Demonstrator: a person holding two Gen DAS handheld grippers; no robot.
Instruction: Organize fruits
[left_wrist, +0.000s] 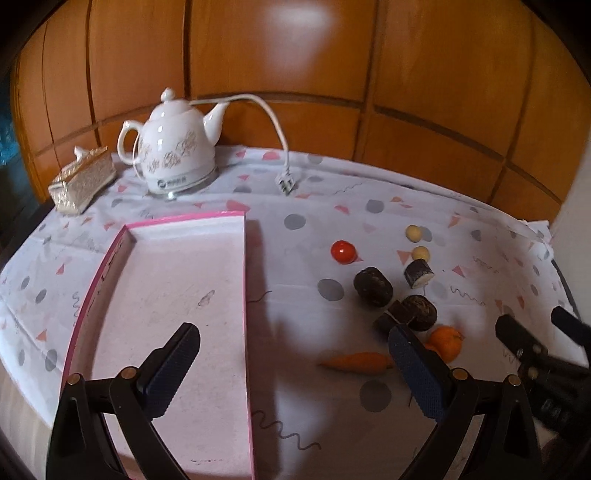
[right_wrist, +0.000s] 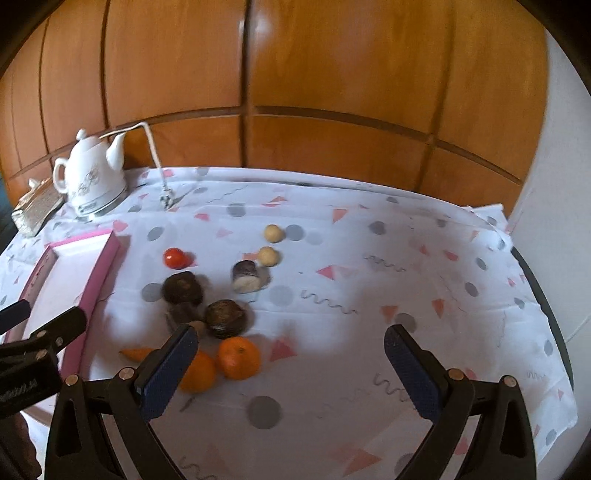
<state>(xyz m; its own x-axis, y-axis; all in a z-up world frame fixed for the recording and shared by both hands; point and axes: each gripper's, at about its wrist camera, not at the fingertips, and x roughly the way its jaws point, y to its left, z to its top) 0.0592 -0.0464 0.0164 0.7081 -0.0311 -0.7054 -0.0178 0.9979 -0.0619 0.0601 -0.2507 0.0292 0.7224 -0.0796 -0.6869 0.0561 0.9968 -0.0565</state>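
Observation:
A pink-rimmed white tray (left_wrist: 177, 273) (right_wrist: 107, 258) lies on the left, with nothing in it. To its right lie a red tomato (left_wrist: 342, 252) (right_wrist: 174, 257), two pale balls (left_wrist: 413, 233) (right_wrist: 273, 233), several dark brown round pieces (left_wrist: 373, 287) (right_wrist: 183, 287), a carrot (left_wrist: 356, 362) (right_wrist: 135, 353) and two oranges (right_wrist: 238, 357) (left_wrist: 446, 341). My left gripper (left_wrist: 295, 373) hangs open over the tray's right rim. My right gripper (right_wrist: 291, 371) hangs open just right of the oranges, its left finger in front of one orange (right_wrist: 197, 373).
A white kettle (left_wrist: 177, 147) (right_wrist: 92, 177) with a loose cord and plug (left_wrist: 286, 182) stands at the back left, beside a patterned tissue box (left_wrist: 83, 179). A patterned cloth (right_wrist: 406, 277) covers the table. Wooden panels rise behind.

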